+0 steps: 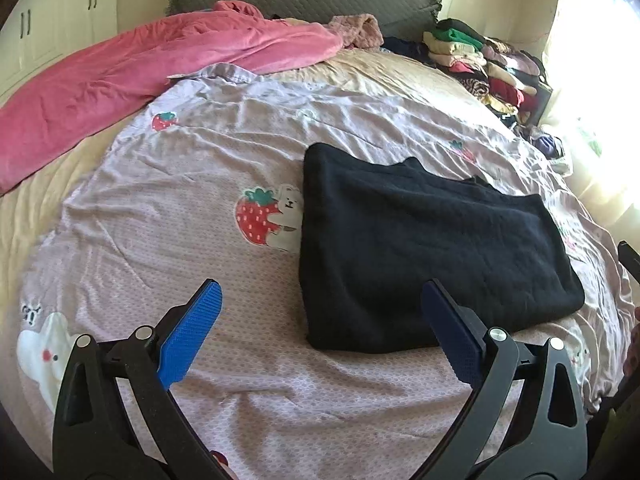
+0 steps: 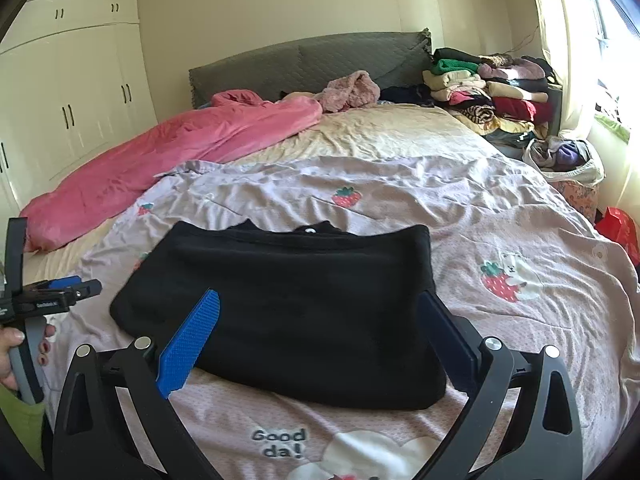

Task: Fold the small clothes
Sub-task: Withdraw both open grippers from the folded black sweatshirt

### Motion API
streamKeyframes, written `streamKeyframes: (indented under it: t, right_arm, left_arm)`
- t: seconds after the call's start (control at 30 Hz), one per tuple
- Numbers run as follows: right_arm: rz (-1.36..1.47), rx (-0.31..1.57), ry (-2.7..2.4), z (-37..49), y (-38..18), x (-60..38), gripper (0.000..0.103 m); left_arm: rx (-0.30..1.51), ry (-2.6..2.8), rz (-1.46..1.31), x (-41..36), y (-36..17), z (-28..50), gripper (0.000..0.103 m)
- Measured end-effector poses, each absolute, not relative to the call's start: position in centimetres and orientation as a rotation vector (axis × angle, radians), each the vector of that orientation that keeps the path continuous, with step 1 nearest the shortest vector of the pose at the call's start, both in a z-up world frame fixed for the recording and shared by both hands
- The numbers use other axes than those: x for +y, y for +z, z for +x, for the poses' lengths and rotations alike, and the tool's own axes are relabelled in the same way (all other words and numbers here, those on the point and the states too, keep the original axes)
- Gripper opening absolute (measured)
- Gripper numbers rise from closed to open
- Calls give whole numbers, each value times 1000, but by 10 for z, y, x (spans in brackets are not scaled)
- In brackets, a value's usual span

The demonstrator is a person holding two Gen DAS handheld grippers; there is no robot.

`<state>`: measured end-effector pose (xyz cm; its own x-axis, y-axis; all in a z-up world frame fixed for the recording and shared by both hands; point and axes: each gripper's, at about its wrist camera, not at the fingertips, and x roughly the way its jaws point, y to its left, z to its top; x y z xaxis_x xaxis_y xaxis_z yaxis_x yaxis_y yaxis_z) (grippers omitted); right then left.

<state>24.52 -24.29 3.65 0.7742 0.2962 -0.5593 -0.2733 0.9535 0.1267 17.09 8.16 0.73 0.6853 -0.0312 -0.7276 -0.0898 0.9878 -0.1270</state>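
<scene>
A bed (image 2: 400,132) is lying under a lilac strawberry-print sheet (image 2: 500,208), and a folded black garment (image 2: 288,308) is resting flat on it. Both the left tongs (image 1: 320,332) and right tongs (image 2: 320,336) are standing wide open above it, gripping nothing.

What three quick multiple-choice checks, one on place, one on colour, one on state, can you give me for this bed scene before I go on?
1. Where does the black garment lie?
A. on the strawberry-print sheet
B. on the pink blanket
C. on the clothes pile

2. What colour are the gripper pads?
A. red
B. blue
C. white

3. How is the black garment now?
A. spread out full
B. folded flat, lying free
C. clamped by the left gripper

Key: 1 A, printed sheet shows all round it. 2 B, blue in both wrist views. 3 B, a neat rectangle; the jaws of both the left gripper and the right gripper stand open.
</scene>
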Motion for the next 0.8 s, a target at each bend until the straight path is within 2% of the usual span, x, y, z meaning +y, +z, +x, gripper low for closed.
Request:
streamKeyframes:
  t: [0.53, 0.8]
  right_arm:
    - [-102, 640, 427, 249, 45, -171, 98]
    - [-203, 682, 478, 258, 24, -141, 98]
  left_arm:
    - [774, 84, -207, 107, 17, 168, 93]
    - [788, 129, -207, 116, 9, 177, 93]
